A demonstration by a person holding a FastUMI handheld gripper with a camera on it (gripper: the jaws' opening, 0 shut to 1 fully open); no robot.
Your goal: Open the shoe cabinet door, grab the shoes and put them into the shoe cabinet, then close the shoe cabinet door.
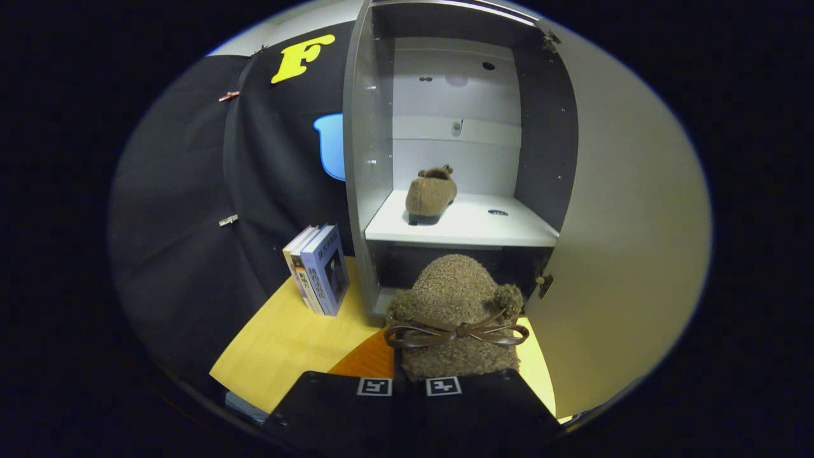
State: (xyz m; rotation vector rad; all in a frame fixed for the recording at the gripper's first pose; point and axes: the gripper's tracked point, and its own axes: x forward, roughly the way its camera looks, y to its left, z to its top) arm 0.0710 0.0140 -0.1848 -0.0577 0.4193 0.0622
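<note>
now tool [409, 386] gripping shoe [455, 312], toe toward cabinet [464, 222]

My bench [286, 337] has a pale yellow wooden top with a darker orange patch just ahead of my gripper [418, 387], whose fingers sit close together on a fuzzy brown shoe [455, 299] with a bow. Three books [318, 267] stand upright on the bench, just beside the open shoe cabinet [356, 159]. On the cabinet's white shelf [483, 229] rests the other brown shoe [430, 194], toward its left side.
</note>
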